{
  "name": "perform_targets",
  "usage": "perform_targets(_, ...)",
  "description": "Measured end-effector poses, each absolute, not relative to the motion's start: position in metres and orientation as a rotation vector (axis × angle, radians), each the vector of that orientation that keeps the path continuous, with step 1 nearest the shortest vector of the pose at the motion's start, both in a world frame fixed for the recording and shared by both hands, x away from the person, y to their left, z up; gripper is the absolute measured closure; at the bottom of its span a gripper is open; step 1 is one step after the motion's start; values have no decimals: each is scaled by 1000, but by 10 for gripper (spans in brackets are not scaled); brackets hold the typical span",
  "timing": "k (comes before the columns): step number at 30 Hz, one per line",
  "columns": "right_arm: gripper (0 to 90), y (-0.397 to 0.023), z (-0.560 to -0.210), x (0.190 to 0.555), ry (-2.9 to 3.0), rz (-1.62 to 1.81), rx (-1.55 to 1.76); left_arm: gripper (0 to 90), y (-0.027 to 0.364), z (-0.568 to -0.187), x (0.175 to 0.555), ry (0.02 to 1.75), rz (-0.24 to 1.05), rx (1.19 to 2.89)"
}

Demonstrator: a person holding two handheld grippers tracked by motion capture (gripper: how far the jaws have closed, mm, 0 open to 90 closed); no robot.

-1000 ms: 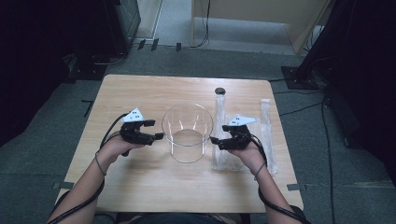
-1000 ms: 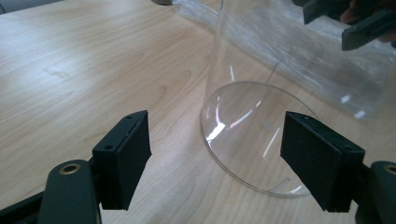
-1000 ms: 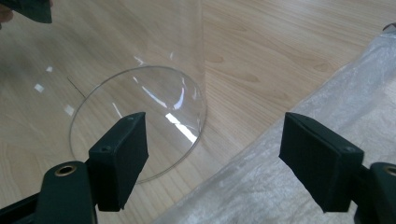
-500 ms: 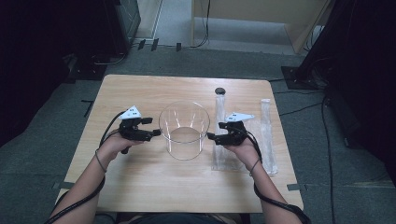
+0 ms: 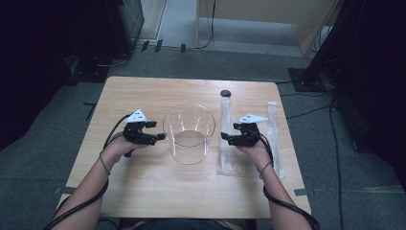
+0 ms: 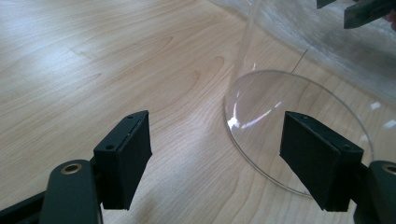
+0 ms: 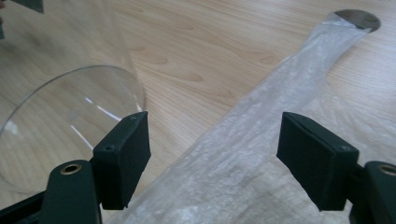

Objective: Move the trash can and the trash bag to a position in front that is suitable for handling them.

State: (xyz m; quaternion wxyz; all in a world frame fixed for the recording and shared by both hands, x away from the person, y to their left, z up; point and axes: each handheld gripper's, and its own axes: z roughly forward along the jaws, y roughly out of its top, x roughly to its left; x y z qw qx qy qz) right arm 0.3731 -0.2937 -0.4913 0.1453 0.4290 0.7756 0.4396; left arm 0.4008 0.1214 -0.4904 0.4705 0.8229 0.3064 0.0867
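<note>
**At the middle of the table, two grippers close in on a glass bowl**

At the centre of the wooden table [image 5: 143,201], I hold the left gripper [image 5: 159,137] and the right gripper [image 5: 224,137] on either side of a clear glass bowl [image 5: 188,132], each just beside its wall and neither touching it. Both sets of jaws stand wide apart with nothing between them. In the left gripper view the bowl's round base [image 6: 299,135] lies ahead and to the right of the jaws; in the right gripper view the base [image 7: 70,121] lies ahead and to the left.

I judge the step to be a two-sided grasp of the bowl. To do it well, I would bring both grippers in level and together, so the bowl is not pushed sideways, and press gently, since smooth glass may slip.

Under and ahead of the right gripper lies a long plastic sleeve [image 5: 229,143], running back toward a small dark disc [image 5: 225,93]; a second sleeve [image 5: 274,139] lies farther right, near the table's right edge. That side is crowded, and a jaw could snag the plastic. To the left and toward me the tabletop is bare, with good room to move before the edges.
</note>
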Motion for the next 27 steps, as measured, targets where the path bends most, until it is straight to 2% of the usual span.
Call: perform_targets(27,253,-342,-499,389,2139,1158,1395,254,125,-504,402,770,262,2077)
